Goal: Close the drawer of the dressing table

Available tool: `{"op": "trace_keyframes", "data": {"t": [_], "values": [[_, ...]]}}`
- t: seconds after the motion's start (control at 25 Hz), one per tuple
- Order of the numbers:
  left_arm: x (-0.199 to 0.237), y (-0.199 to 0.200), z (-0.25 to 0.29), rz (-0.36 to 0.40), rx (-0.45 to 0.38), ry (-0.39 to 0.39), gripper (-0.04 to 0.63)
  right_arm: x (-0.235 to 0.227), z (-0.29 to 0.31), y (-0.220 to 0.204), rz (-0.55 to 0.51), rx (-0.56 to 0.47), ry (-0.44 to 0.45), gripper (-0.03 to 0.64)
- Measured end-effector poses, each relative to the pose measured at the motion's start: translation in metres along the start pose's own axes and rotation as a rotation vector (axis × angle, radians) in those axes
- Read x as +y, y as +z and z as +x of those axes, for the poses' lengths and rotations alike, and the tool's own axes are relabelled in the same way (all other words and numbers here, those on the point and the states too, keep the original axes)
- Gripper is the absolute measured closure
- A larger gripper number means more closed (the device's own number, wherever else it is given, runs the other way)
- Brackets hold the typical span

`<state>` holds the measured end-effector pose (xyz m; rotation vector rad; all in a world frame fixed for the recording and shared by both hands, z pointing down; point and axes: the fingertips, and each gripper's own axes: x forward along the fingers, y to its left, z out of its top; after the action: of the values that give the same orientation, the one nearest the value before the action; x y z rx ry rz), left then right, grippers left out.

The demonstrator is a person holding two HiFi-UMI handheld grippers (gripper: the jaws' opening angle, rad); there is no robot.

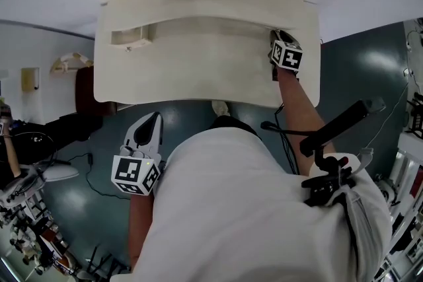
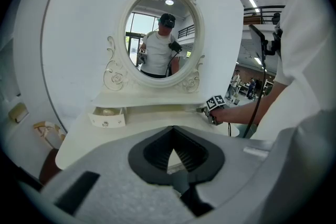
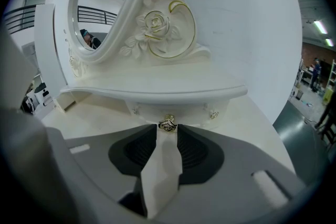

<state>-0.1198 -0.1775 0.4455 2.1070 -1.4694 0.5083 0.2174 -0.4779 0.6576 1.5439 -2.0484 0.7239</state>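
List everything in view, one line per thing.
Dressing table: one, cream white, against the wall ahead.
Oval mirror: one, carved cream frame, at the table's back.
Left drawer: one, cream, under the shelf, pulled open.
Right drawer: one, cream, under the shelf, appears pushed in.
Knob: one, gold, on the right drawer's front.
Floor: dark teal, around the table.
Left gripper: one, white, shut and empty, held back from the table.
Right gripper: one, white, jaws apart, tips at the knob.
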Motion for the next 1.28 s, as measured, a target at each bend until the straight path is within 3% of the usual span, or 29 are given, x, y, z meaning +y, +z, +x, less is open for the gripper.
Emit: {"op": "trace_keyframes", "data": {"t": [0.32,0.6,0.72,1.28], "values": [[0.003,-0.021,-0.024,-0.011,-0.008,-0.012,0.594,0.012,-0.024,-0.026,-0.004,0.034,-0.016,0.495],[0.002,-0.037,-0.047,0.0,-0.036,-0.044,0.593,0.034,-0.06,-0.052,-0.048,0.048,-0.01,0.607],[0.001,-0.048,-0.059,0.003,-0.046,-0.058,0.594,0.045,-0.079,-0.064,-0.048,0.051,-0.002,0.615],[0.0,-0.106,-0.124,0.002,-0.081,-0.112,0.592,0.152,-0.184,-0.119,-0.143,0.065,0.149,0.615]]}}
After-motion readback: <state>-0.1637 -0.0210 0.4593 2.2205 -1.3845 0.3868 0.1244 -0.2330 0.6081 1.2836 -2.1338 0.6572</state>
